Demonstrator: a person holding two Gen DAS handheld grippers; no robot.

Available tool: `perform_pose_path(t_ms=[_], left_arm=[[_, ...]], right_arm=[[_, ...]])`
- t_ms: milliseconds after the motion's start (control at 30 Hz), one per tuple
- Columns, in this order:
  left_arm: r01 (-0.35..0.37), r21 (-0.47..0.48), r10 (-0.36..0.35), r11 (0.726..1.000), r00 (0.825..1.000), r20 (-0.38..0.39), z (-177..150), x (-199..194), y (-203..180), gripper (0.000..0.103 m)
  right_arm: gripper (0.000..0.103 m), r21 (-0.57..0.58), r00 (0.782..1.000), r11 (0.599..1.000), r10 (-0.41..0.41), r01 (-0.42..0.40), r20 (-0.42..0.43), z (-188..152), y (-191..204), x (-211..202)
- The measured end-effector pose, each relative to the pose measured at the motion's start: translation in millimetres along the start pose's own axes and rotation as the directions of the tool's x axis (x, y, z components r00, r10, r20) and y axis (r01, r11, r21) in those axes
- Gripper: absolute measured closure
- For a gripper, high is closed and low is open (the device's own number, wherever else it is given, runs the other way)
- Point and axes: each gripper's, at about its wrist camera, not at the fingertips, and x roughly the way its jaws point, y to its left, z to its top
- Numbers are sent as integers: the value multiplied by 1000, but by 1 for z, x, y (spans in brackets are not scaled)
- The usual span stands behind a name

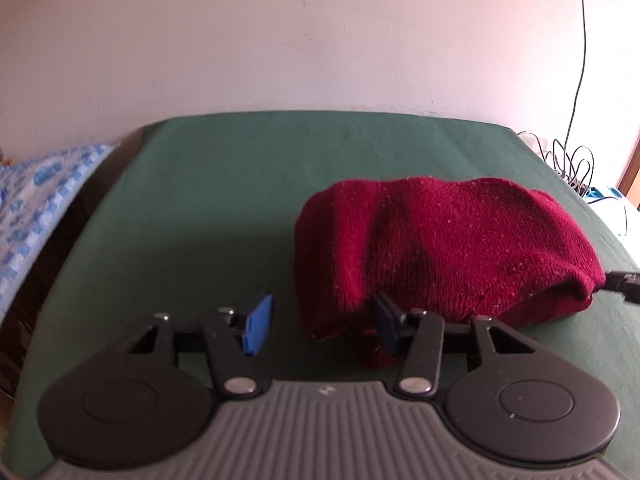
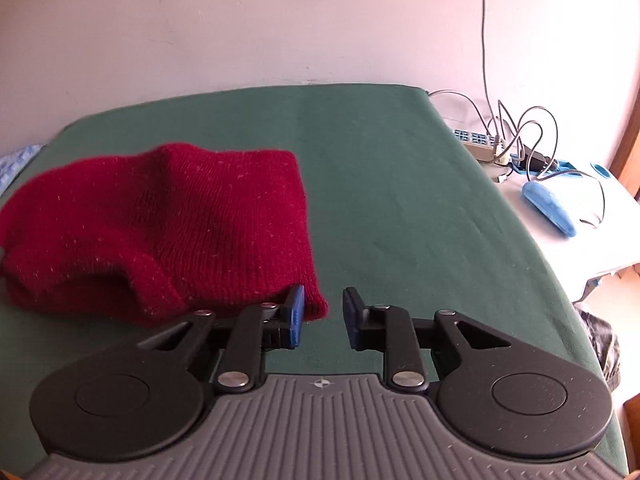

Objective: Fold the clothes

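Note:
A dark red knitted garment lies bunched and folded on the green table cover. In the left wrist view it sits right of centre. My left gripper is at its near left corner, jaws apart. The right pad is tucked against the cloth and the left pad stands clear of it. In the right wrist view the garment fills the left half. My right gripper is at its near right corner, open. The left pad touches the cloth edge and the right pad stands free.
A blue-patterned cloth lies beyond the table's left edge. To the right, a white surface holds a power strip, tangled cables and a blue object. A pale wall stands behind the table.

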Motion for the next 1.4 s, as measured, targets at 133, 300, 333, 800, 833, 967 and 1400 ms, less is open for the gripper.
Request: perform_pose_path(t_ms=[133,300,333,800,833,967,1400], left_arm=[[-2,29,1,1000,999,33,0,-18,-5,42],[32,90,-36,995,998,43,-9,-28,-12,37],[51,85,-54,995,998,41,-9,-28,-11,36],[228,21,-228,973,974,-10,61,-6,41,10],[240,25,-239,970,970,-34,64,4,43,11],[269,-46,-273,962,948,-161,68,45,59,14],[335,-123,-356,934,899,-254,62,87,51,9]], right_arm=[[61,26,998,1000,7,-8,58,3,-5,-30],[58,-38,998,998,45,-43,51,-10,13,-45],[58,-20,998,999,51,-50,40,-12,13,-44],[33,38,966,969,245,-242,-86,75,-30,1],[33,42,960,967,255,-252,-114,80,-33,11],[32,66,929,954,300,-292,-216,92,-46,47],[30,293,780,847,526,-444,-339,83,-80,96]])
